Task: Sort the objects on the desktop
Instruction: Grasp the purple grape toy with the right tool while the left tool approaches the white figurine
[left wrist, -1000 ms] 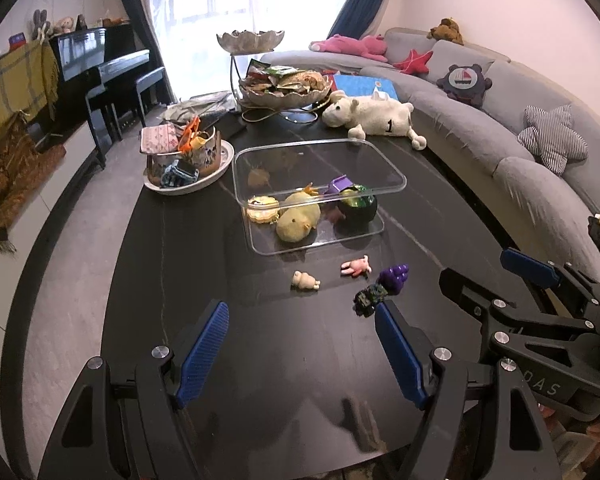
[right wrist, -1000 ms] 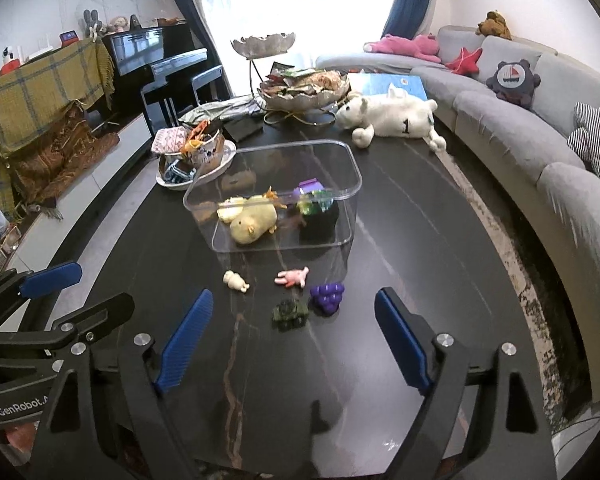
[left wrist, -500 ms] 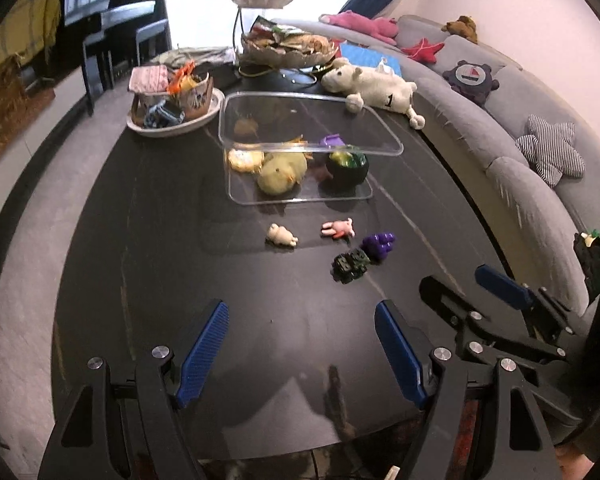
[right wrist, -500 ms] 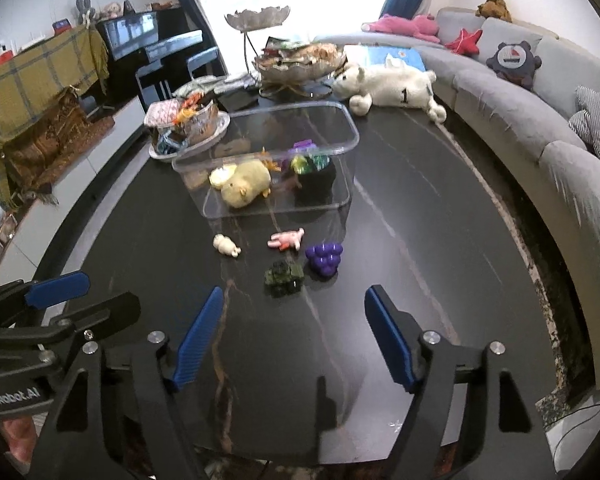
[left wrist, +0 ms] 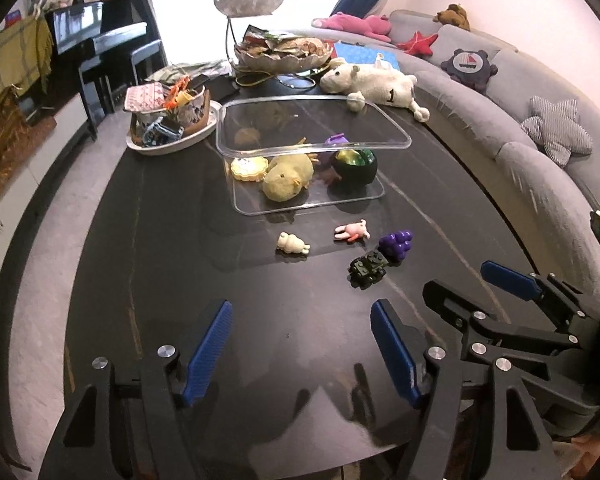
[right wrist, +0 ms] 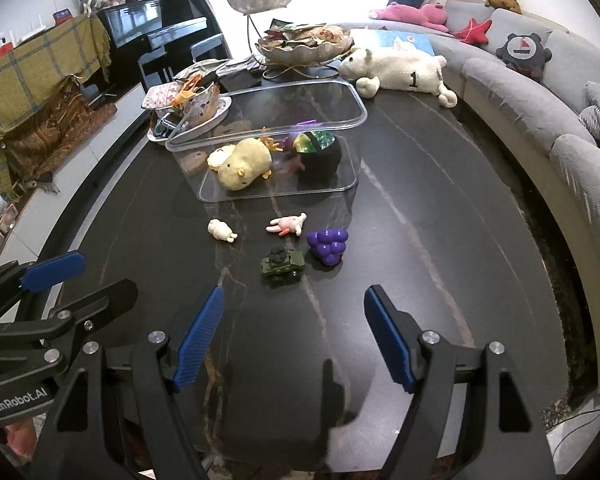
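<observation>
While both tools are hanging above the near edge of the dark table (left wrist: pixel 148 240), the left wrist view is showing the left gripper (left wrist: pixel 300 344) with its blue-padded fingers (left wrist: pixel 206 354) spread wide and nothing between them. Beyond it, toward the middle of the table, four small toys are lying loose: a cream figure (left wrist: pixel 293 243), a pink rabbit figure (left wrist: pixel 353 231), a purple grape cluster (left wrist: pixel 396 243) and a green toy tank (left wrist: pixel 367 269), the tank sitting just beside the grapes. Farther in, a clear plastic bin (left wrist: pixel 312 142) is holding a yellow plush chick (left wrist: pixel 287 178), a round biscuit-like toy (left wrist: pixel 249 169) and a dark green ball (left wrist: pixel 355 165). A white plate of odds and ends (left wrist: pixel 168 122) is standing toward the far left edge, and a white plush sheep (left wrist: pixel 376 86) is lying near the far right edge. The right gripper (left wrist: pixel 484 292) is showing at the right of this view.

Seen from the right wrist view, the right gripper (right wrist: pixel 292 336) is likewise standing open and empty, jaws wide apart. The green toy tank (right wrist: pixel 282 265) is sitting straight ahead of it, with the purple grape cluster (right wrist: pixel 328 246) just to its right, the pink rabbit figure (right wrist: pixel 288 224) beyond and the cream figure (right wrist: pixel 221 230) off to the left. The clear plastic bin (right wrist: pixel 268 136) is standing behind them, and the left gripper (right wrist: pixel 80 276) is showing at the left.
</observation>
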